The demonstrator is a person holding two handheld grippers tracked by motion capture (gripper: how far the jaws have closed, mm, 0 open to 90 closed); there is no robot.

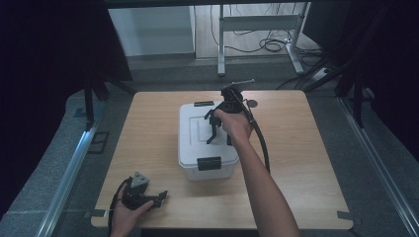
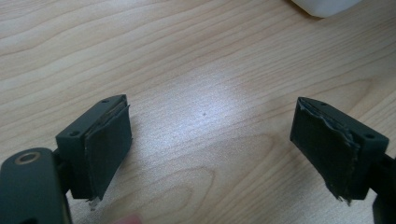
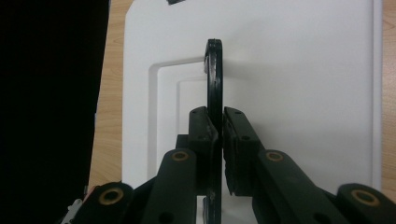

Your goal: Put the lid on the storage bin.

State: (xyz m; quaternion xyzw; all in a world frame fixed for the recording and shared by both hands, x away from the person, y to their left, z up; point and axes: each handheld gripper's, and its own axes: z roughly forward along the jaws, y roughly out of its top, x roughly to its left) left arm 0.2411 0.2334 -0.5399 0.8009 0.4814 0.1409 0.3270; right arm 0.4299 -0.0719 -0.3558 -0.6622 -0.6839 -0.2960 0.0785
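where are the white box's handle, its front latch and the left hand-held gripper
handle (image 3: 214,79), right gripper view, upper edge of the black bar
front latch (image 1: 209,163), high view, middle of the black clip
left hand-held gripper (image 2: 210,149), left gripper view, midway between its tips

The left gripper (image 2: 210,140) hangs low over a bare stretch of the wooden surface (image 2: 196,60), its two black jaws spread wide with nothing between them. The dark pads (image 2: 109,144) lining the inner faces look worn, with frayed, ragged edges on both sides. A pale glare sits on the wood grain between the jaws. At the far right edge, the rounded corner of a white container (image 2: 324,5) shows, well apart from the jaws.
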